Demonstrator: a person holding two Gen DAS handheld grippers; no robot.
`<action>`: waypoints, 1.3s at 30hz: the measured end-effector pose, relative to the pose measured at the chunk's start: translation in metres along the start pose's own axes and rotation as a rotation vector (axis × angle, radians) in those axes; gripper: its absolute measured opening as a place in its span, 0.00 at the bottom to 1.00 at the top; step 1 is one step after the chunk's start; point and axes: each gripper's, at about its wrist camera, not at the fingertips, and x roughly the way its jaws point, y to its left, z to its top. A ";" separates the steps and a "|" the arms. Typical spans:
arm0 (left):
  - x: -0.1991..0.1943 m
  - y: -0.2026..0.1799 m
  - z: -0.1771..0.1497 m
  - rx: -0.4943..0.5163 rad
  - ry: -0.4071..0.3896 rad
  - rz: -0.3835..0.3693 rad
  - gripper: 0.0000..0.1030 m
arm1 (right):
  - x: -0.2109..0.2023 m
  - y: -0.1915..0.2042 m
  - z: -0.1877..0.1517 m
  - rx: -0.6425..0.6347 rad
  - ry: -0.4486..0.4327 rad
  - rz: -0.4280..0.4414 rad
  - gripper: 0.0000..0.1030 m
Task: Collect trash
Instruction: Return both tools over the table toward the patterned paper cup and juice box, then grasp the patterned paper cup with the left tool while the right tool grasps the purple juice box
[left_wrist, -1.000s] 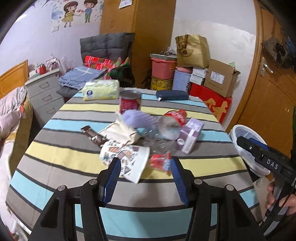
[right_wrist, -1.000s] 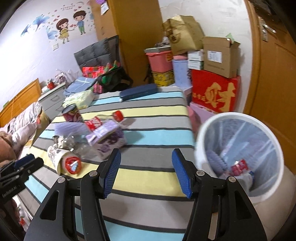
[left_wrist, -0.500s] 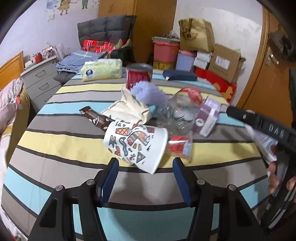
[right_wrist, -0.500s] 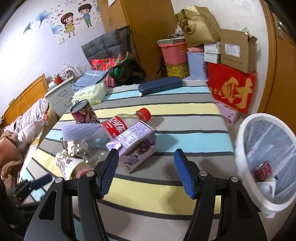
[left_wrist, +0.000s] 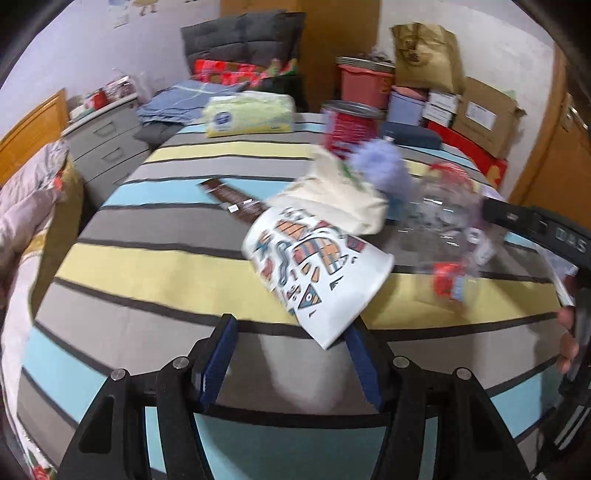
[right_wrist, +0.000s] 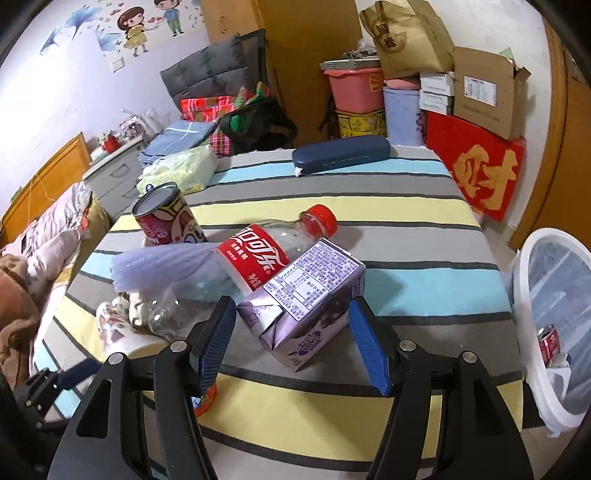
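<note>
The left gripper (left_wrist: 290, 354) stands spread wide, holding nothing, its blue pads (left_wrist: 218, 358) just short of a patterned paper cup (left_wrist: 317, 273) that lies on its side on the striped tablecloth (left_wrist: 155, 258). Behind the cup lie a cream cloth bag (left_wrist: 340, 199), a brown snack wrapper (left_wrist: 231, 199) and a red tin can (left_wrist: 349, 127). The right gripper (right_wrist: 291, 343) is also wide apart and empty — a purple drink carton (right_wrist: 310, 299) sits tilted just ahead of its fingertips, touching a clear cola bottle (right_wrist: 258, 254) with a red cap. A white trash bin (right_wrist: 554, 325) stands beside the table at right, a red can (right_wrist: 550, 341) inside.
</note>
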 end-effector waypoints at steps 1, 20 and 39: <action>-0.001 0.007 0.000 -0.008 -0.002 0.013 0.58 | -0.001 -0.002 0.001 0.000 0.002 -0.009 0.65; -0.045 0.047 0.005 -0.124 -0.115 -0.032 0.58 | -0.025 -0.013 0.015 0.079 -0.090 -0.047 0.65; 0.016 0.033 0.030 -0.110 -0.017 -0.054 0.59 | 0.017 -0.014 0.015 0.099 0.019 -0.177 0.65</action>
